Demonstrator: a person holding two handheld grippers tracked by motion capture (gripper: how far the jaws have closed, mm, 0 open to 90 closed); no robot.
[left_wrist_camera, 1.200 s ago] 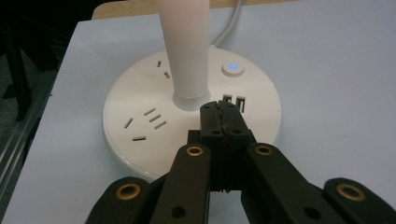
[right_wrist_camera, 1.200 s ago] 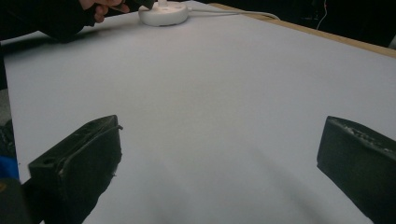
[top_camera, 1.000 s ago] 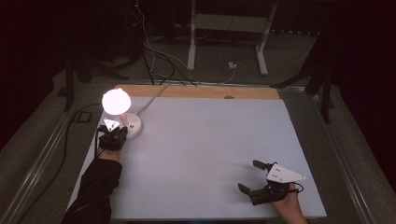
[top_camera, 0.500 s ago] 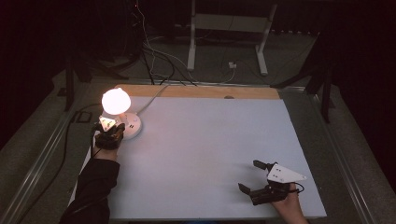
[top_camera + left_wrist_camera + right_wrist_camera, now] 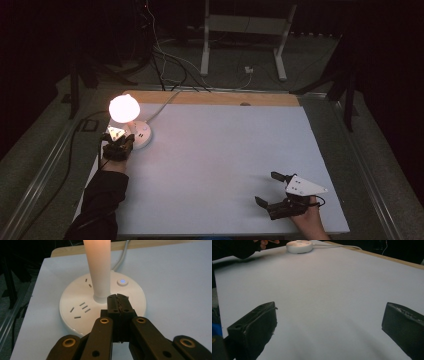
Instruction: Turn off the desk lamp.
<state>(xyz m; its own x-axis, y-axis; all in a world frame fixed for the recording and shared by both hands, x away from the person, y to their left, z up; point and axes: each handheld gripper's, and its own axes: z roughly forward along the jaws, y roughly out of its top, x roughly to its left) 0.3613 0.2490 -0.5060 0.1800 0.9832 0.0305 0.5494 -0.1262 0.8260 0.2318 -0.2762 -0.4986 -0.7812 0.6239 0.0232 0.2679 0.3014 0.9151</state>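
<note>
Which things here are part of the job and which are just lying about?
In play: lamp, lit; its round base with a glowing button; left gripper, shut, over that base.

Idle: right gripper, open over bare table; lamp cord; stand and cables on the floor behind.

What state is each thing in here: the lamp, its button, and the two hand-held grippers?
Lamp: lit, globe glowing, upright on its round base at the table's far left.
Power button: glowing blue on the base.
Lamp cord: attached, trailing off the table's far edge.
Left hand-held gripper: jaws shut, empty, tips over the base beside the stem.
Right hand-held gripper: jaws wide open, empty, low over the bare table.
</note>
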